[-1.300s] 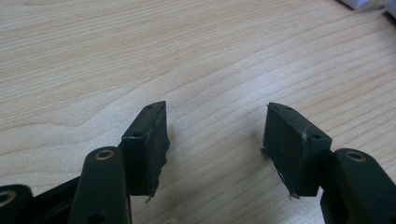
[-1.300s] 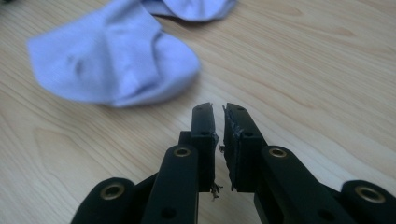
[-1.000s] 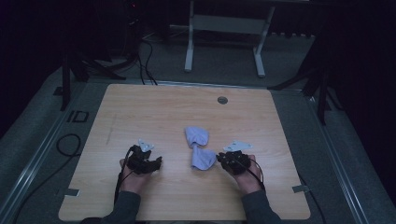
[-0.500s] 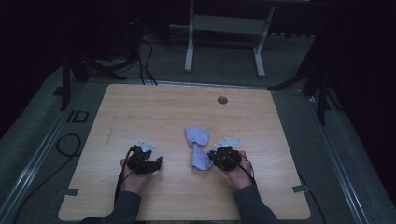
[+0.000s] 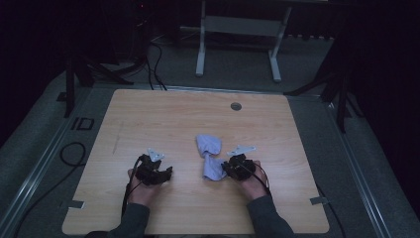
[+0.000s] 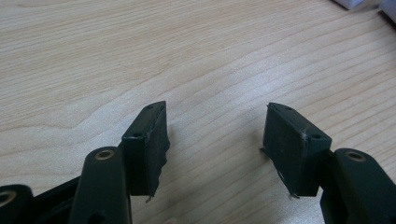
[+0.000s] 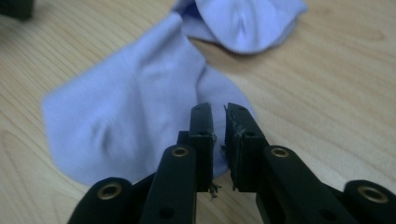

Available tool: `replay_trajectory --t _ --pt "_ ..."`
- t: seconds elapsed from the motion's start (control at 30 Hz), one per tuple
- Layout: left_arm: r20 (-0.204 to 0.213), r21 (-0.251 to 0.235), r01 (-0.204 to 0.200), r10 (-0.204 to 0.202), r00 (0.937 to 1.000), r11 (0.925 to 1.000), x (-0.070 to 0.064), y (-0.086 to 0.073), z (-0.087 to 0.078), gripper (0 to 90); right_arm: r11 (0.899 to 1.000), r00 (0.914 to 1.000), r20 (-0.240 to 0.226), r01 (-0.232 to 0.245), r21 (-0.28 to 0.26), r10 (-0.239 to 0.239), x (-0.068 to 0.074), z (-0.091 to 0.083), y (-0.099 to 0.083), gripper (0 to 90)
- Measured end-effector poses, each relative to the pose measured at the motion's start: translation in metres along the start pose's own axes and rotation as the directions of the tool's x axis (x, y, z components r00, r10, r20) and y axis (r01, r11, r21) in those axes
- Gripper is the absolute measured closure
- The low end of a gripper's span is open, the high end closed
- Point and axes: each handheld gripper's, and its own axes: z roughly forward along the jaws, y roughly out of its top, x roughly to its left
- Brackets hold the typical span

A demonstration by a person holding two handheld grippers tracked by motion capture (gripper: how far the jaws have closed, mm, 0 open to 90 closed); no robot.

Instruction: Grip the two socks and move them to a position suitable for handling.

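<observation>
Cloth: a pale lavender cloth (image 5: 210,157), possibly a sock, lies on the wooden table (image 5: 163,119) just below the middle of the high view.
Long axis: it runs from the upper part of the frame down toward the person, leaning slightly to the lower right; a wider lobe sits at the far end, a pinched waist in the middle, and a second lobe at the near end.
Look: soft, fine-ribbed fabric, crumpled and twisted at the waist. In the right gripper view the cloth (image 7: 140,102) spreads across the left and centre of the frame, with its far lobe at the top.
Right gripper: the right gripper (image 5: 236,167) sits at the near lobe's right edge. In its own view the right gripper (image 7: 218,140) has its jaws drawn nearly together with a thin slit between them, right at the cloth's hem; whether they pinch any fabric is hard to tell.
Left gripper: the left gripper (image 5: 153,172) rests at lower left of the high view, well apart from the cloth. In its own view the left gripper (image 6: 215,140) has its jaws spread wide over bare wood, holding nothing.
Open room: bare tabletop stretches above and to both sides of the cloth; a small round grommet (image 5: 236,106) sits near the far edge. The near edge lies close behind the person's hands.
</observation>
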Motion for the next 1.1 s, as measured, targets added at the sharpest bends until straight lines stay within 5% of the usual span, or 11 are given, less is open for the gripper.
replay_trajectory --t 0.43,0.63,0.73,0.83,1.0,1.1 --pt "0.002 -0.001 -0.001 0.001 1.0000 1.0000 0.000 0.000 0.000 40.5 0.999 0.9982 0.053 0.026 0.046 -0.028 -0.010 -0.005 -0.015 82.2" --pt "0.004 -0.002 -0.002 0.002 1.0000 1.0000 -0.001 0.000 0.000 40.4 0.997 0.9902 0.132 0.038 0.067 -0.047 -0.021 -0.012 -0.015 80.3" --pt "0.004 -0.002 -0.002 0.002 1.0000 1.0000 -0.001 0.000 0.000 40.5 1.000 0.9946 0.103 -0.013 0.011 0.012 -0.022 -0.018 -0.013 75.2" --pt "0.004 -0.002 -0.003 0.003 1.0000 1.0000 -0.001 0.000 0.000 40.4 0.994 0.9952 -0.012 -0.098 -0.052 0.098 -0.024 -0.019 -0.011 65.3" --pt "0.005 -0.002 -0.004 0.004 1.0000 1.0000 -0.001 0.000 0.000 40.4 0.991 0.9897 -0.048 -0.135 -0.003 0.135 -0.026 -0.007 -0.011 62.7" --pt "0.005 -0.002 -0.004 0.004 1.0000 1.0000 -0.001 0.000 0.000 40.4 0.992 0.9908 -0.051 -0.126 0.004 0.126 -0.025 -0.003 -0.013 70.5"
